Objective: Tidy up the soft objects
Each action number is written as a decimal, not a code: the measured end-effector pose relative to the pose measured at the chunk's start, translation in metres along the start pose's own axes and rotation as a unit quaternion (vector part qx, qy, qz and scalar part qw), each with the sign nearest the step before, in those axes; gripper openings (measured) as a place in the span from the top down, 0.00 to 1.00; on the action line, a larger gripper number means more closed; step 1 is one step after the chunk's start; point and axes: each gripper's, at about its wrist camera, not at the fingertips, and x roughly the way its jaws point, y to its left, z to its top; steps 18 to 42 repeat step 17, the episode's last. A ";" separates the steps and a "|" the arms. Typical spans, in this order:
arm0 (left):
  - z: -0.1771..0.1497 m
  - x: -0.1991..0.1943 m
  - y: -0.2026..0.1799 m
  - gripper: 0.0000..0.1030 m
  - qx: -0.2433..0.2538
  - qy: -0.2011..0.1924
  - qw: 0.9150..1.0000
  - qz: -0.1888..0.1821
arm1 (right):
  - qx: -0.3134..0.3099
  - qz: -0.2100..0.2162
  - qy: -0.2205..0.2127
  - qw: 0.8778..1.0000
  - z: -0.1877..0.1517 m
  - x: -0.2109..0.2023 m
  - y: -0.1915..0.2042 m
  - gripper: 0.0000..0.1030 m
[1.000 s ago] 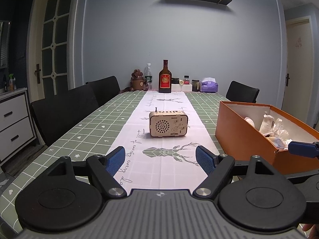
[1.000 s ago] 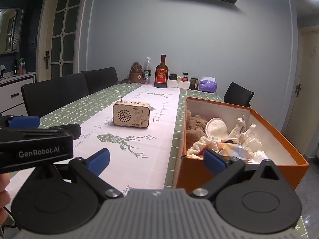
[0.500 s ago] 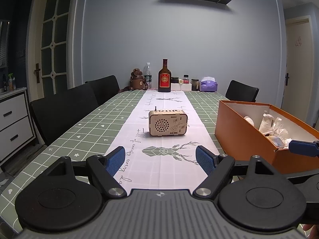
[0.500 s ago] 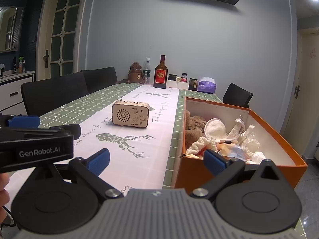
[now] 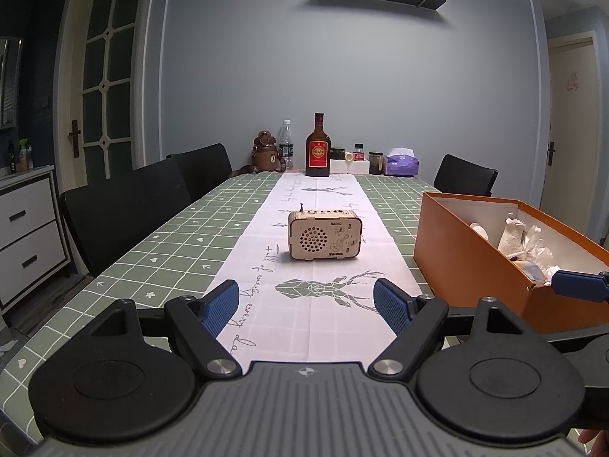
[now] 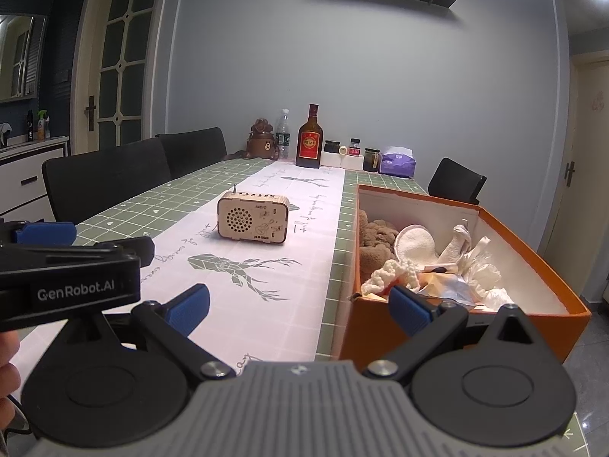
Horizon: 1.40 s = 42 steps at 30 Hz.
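While the left wrist view catches only the far inner wall of the orange box (image 5: 472, 251) at its right edge, the right wrist view looks into it at lower right, showing the soft objects (image 6: 422, 262): a brown plush, white pieces, crumpled wraps. One wooden radio (image 5: 324, 234) sits mid-frame. The left gripper (image 5: 306, 304) and right gripper (image 6: 298, 304) each hang with jaws apart, empty.
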 end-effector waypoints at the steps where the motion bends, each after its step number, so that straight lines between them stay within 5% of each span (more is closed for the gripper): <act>1: 0.000 0.000 0.000 0.08 0.000 0.000 1.000 0.000 | 0.000 0.000 0.000 1.000 0.000 0.000 0.000 0.04; 42: -0.001 0.003 0.000 0.08 -0.002 0.006 1.000 0.000 | -0.006 -0.002 -0.001 1.000 -0.002 0.001 0.003 0.04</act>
